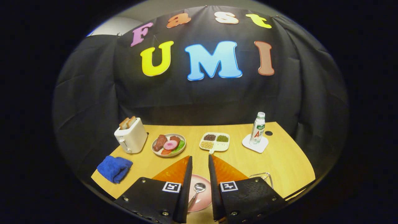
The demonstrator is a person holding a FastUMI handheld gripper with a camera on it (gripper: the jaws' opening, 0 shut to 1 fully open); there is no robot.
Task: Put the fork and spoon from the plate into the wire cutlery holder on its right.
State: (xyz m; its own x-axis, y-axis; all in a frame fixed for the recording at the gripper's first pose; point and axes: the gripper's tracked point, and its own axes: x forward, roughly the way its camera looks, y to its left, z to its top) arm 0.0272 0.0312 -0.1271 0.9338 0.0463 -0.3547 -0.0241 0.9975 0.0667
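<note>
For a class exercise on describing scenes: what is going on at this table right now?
A hand-held gripper hovers with open fingers above a pink plate, where a spoon lies between them, ungrasped. The wire cutlery holder waits just to the right. Beyond them stand a toaster, plated food and a bottle.

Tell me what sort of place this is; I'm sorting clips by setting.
Likely a staged dining table in a recording booth: toaster, plate of food, and a spoon on a pink plate between the open gripper fingers.

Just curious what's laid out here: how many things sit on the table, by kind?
Dishes: 3, pink plate, food plate, divided tray
Cutlery: 1, spoon, between the open tongs
Toaster: 1
Bottle: 1
Blue cloth: 1
Wire holder: 1
Total: 8
</note>
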